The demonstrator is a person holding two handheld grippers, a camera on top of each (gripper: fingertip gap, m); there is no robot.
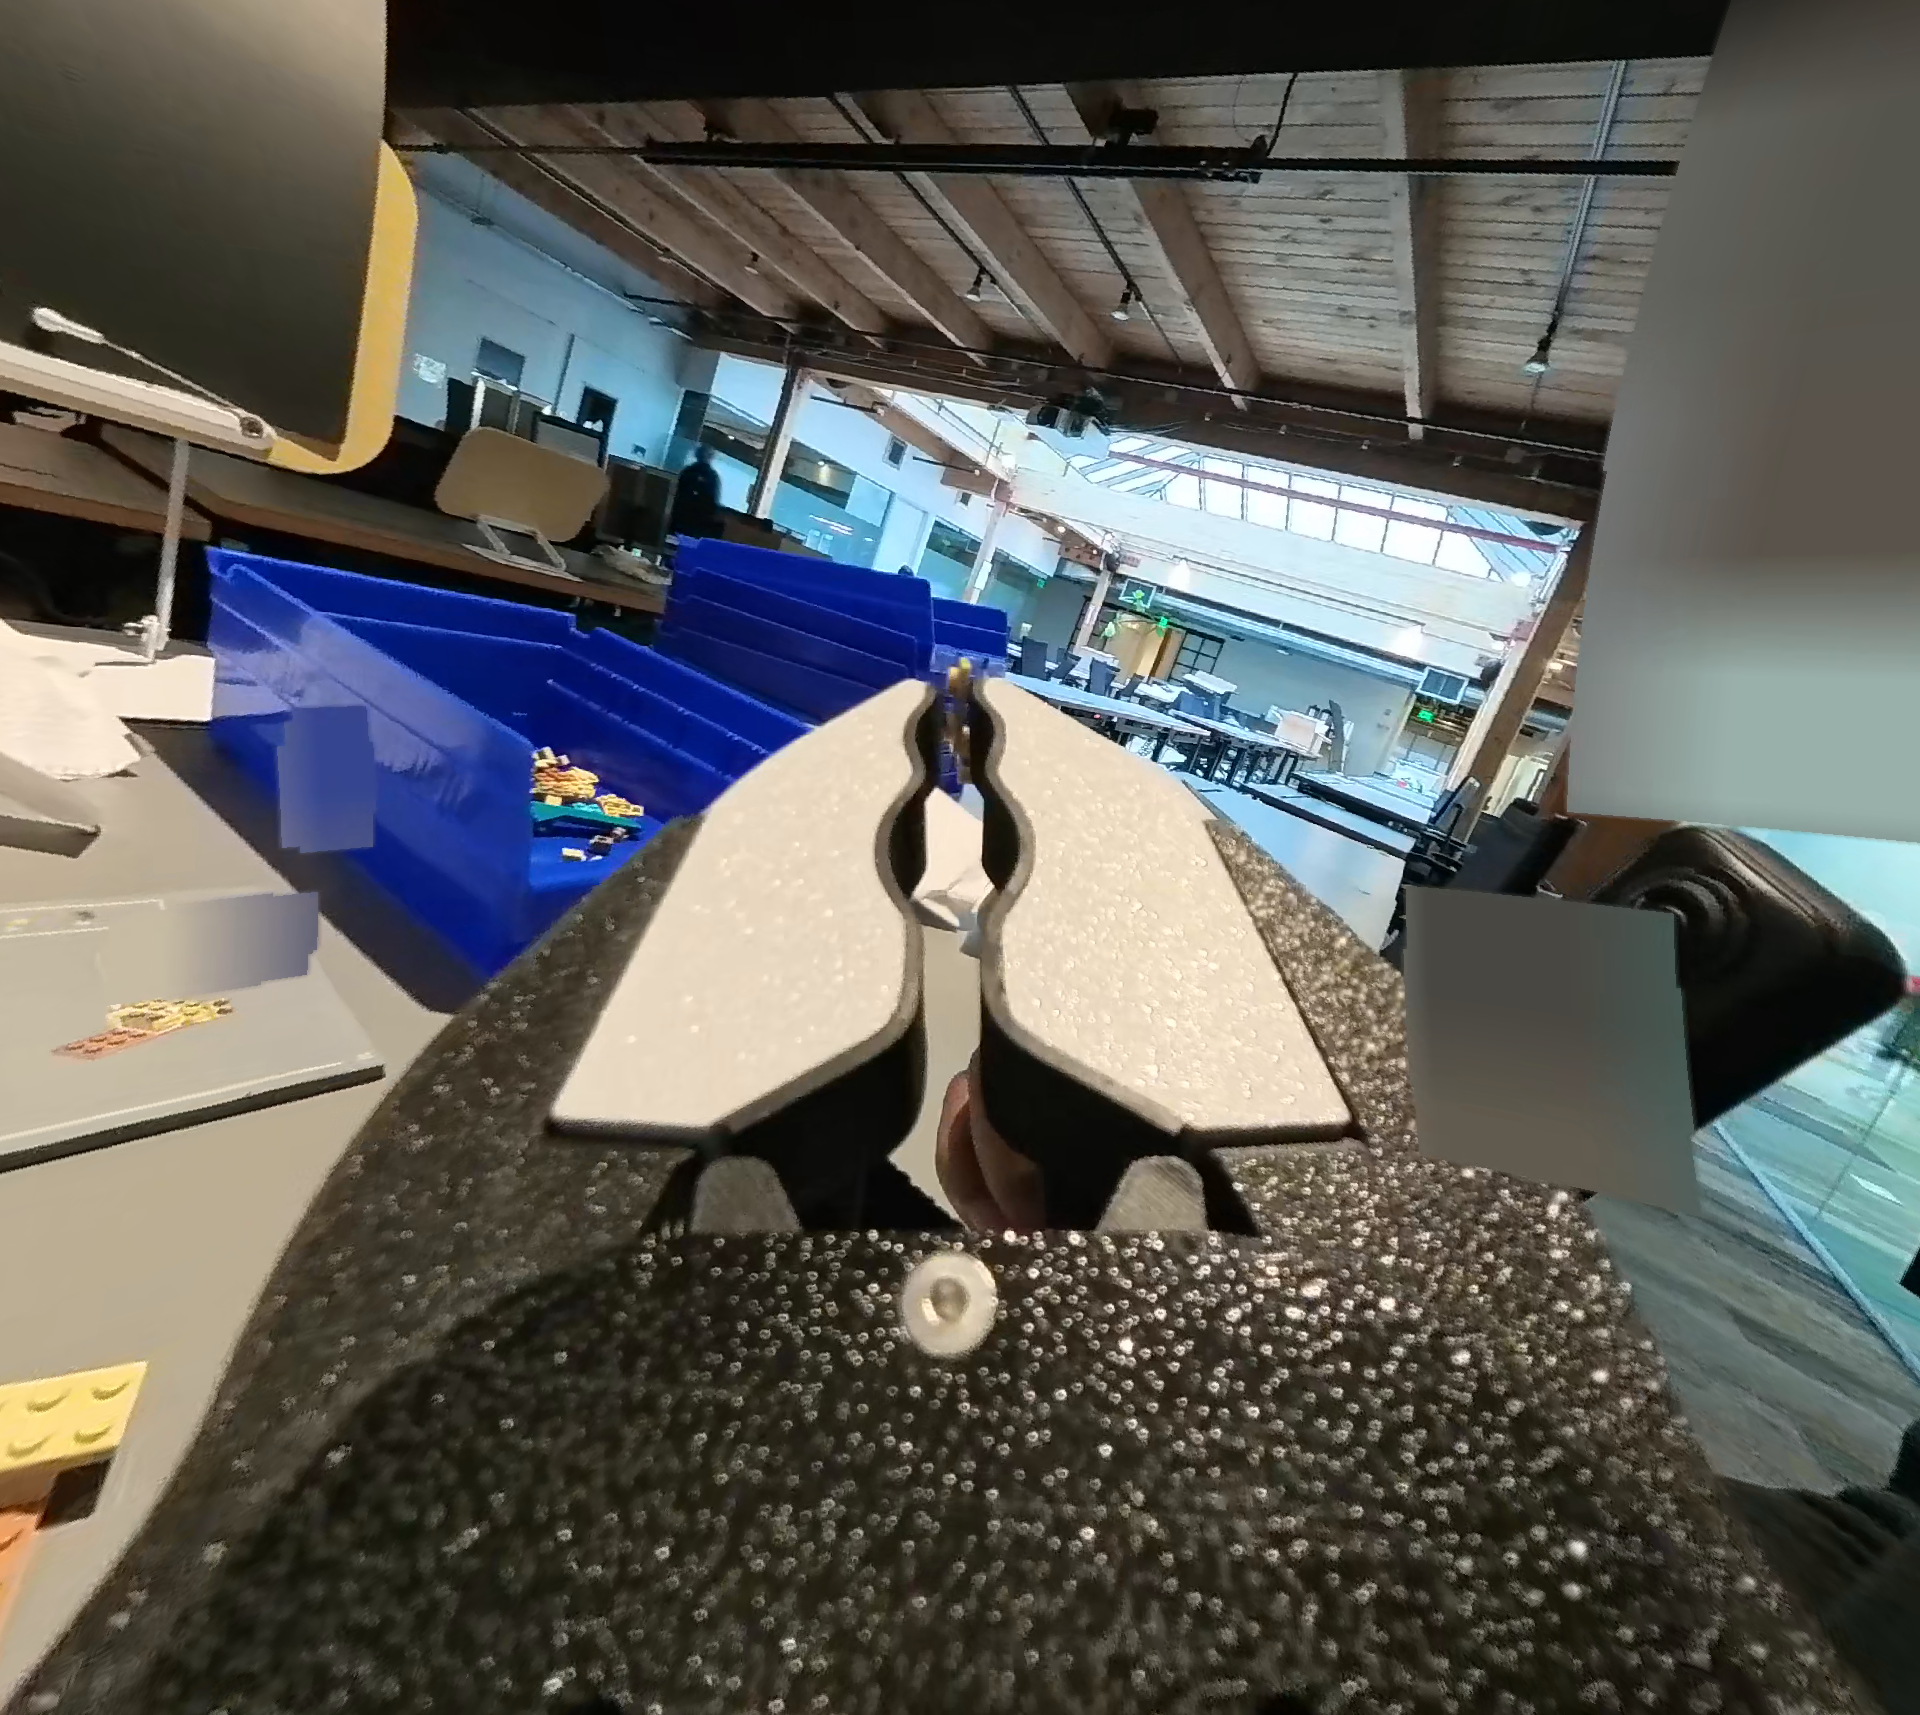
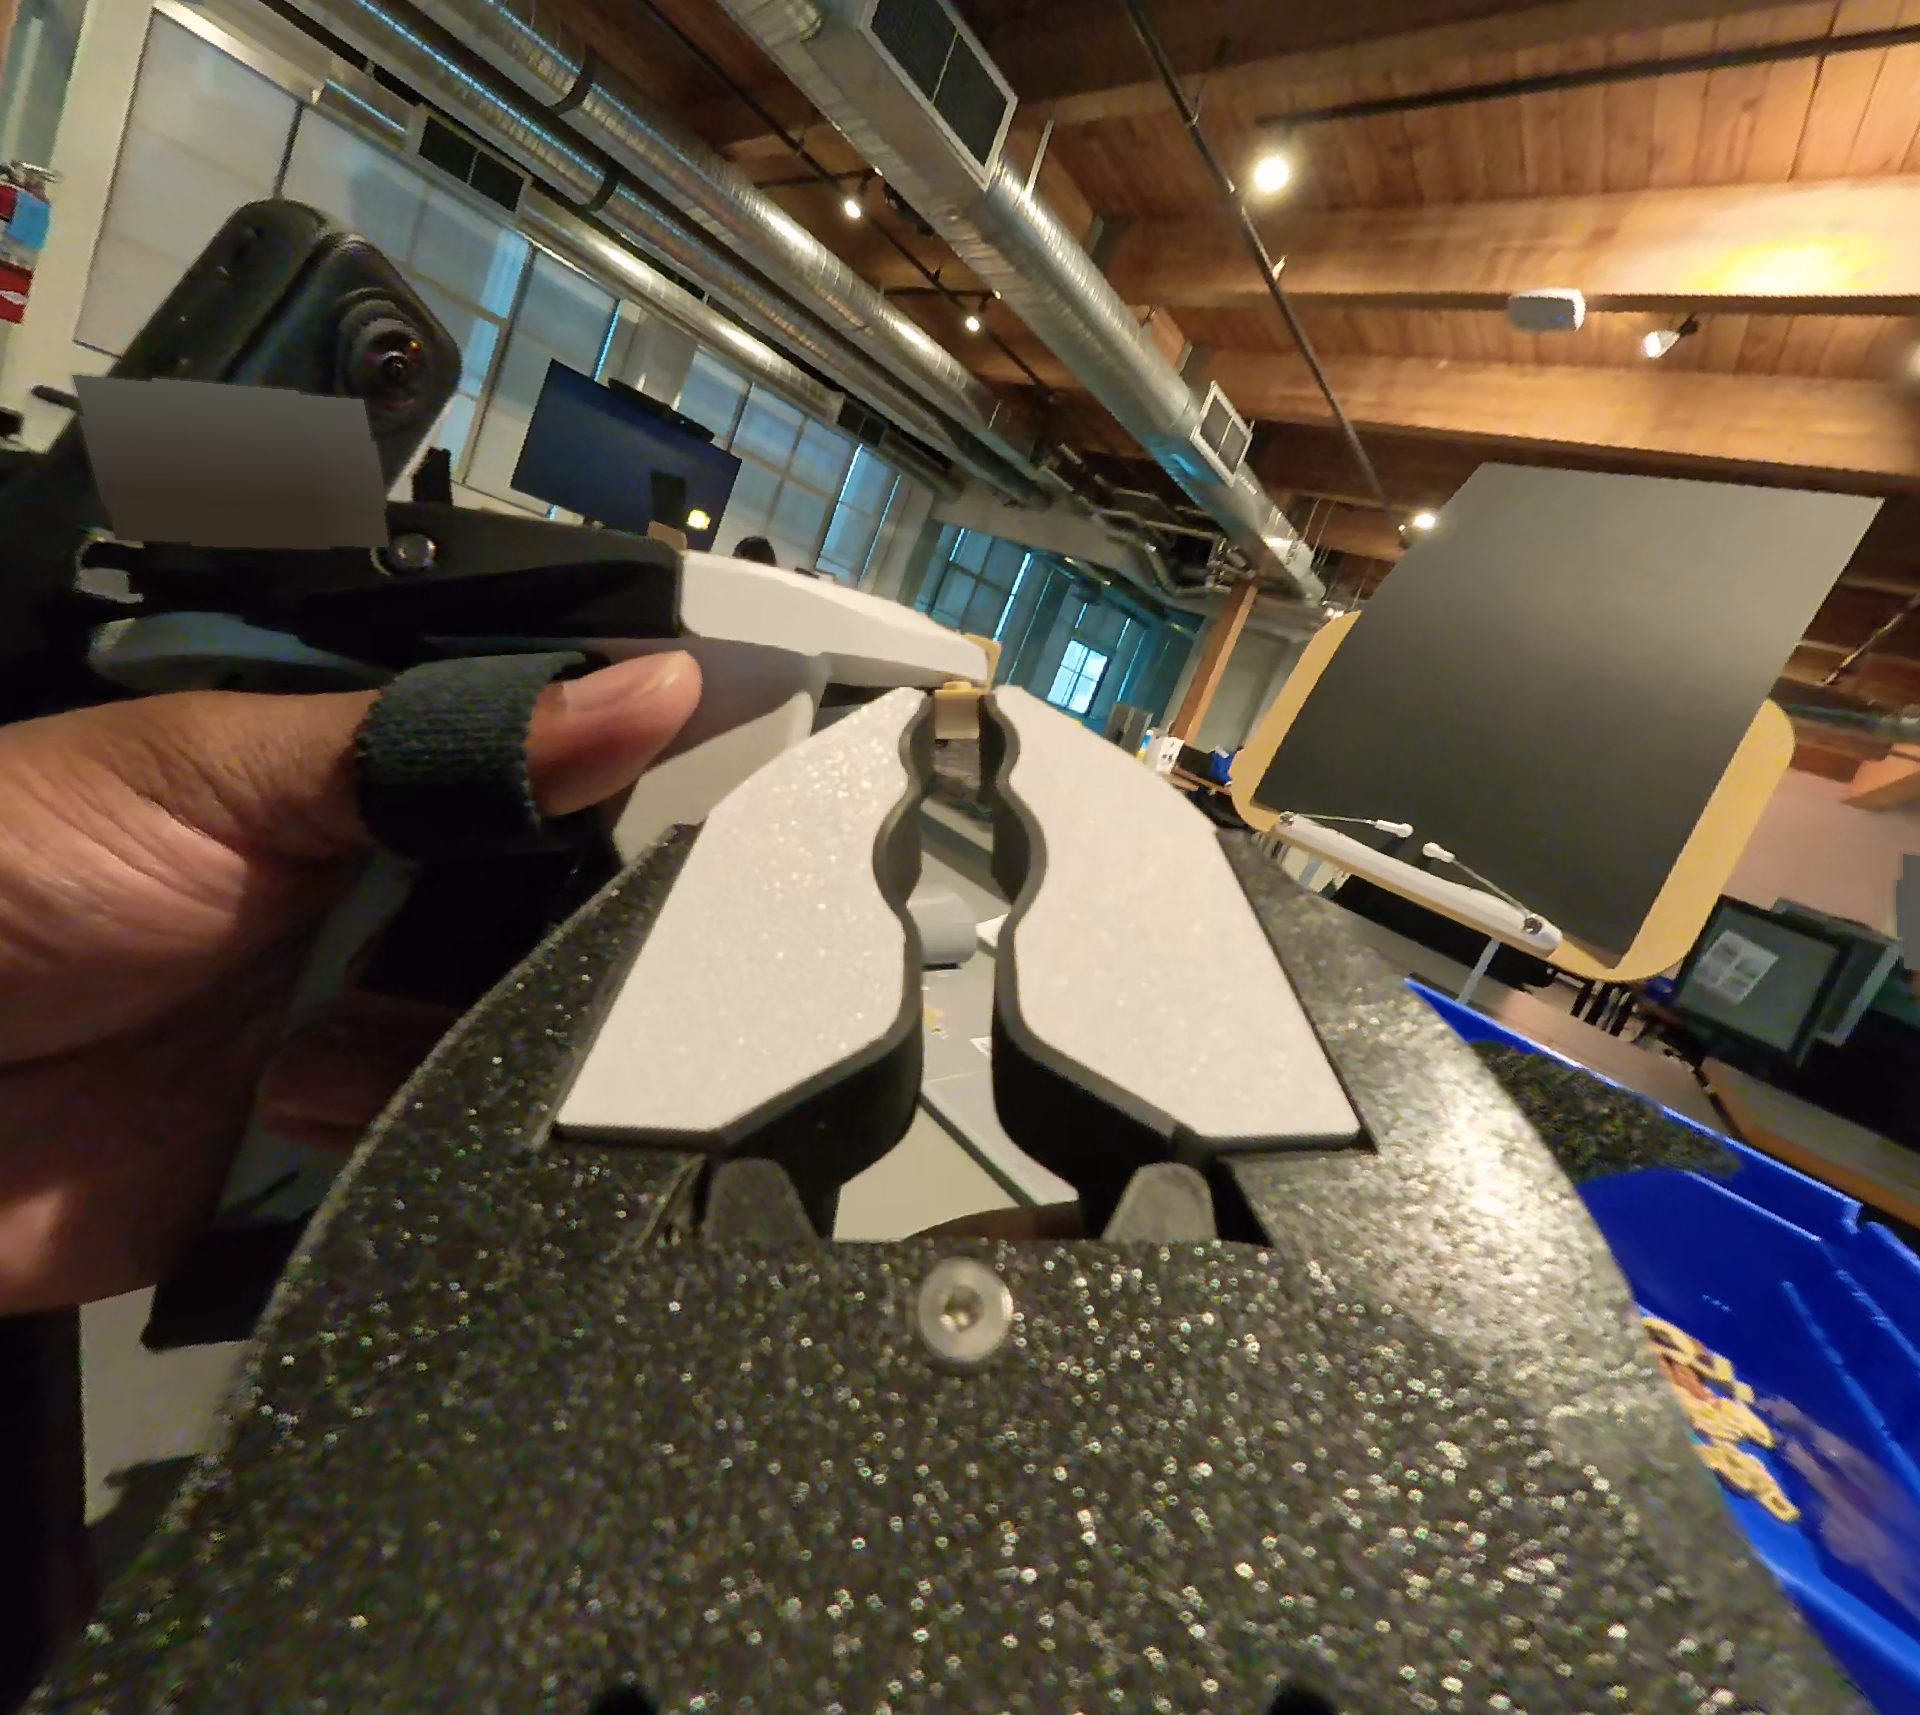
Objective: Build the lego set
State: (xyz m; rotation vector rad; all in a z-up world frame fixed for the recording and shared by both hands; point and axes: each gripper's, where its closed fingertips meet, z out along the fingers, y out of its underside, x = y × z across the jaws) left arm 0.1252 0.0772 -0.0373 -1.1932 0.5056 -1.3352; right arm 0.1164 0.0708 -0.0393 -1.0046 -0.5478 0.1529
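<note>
My left gripper [image 1: 961, 697] is shut on a thin tan lego piece [image 1: 962, 709] held edge-on at its tips, raised above the table. My right gripper [image 2: 954, 711] is shut on a small tan lego brick [image 2: 954, 718] at its tips. In the right wrist view the left gripper [image 2: 982, 655] comes in from the left, held by a hand [image 2: 187, 886], and its tips meet the right gripper's tips with a tan piece [image 2: 992, 655] showing there. Loose lego pieces [image 1: 582, 798] lie in a blue bin [image 1: 436, 730].
A grey table [image 1: 156, 1229] holds small assemblies at the left [image 1: 145, 1026] and a yellow plate [image 1: 68, 1431]. The blue bin with pieces also shows at lower right [image 2: 1766, 1353]. A dark panel on a stand [image 2: 1558, 720] rises behind. The other gripper's camera [image 1: 1714, 948] is at right. My two grippers' fingertips are within a few centimetres of each other.
</note>
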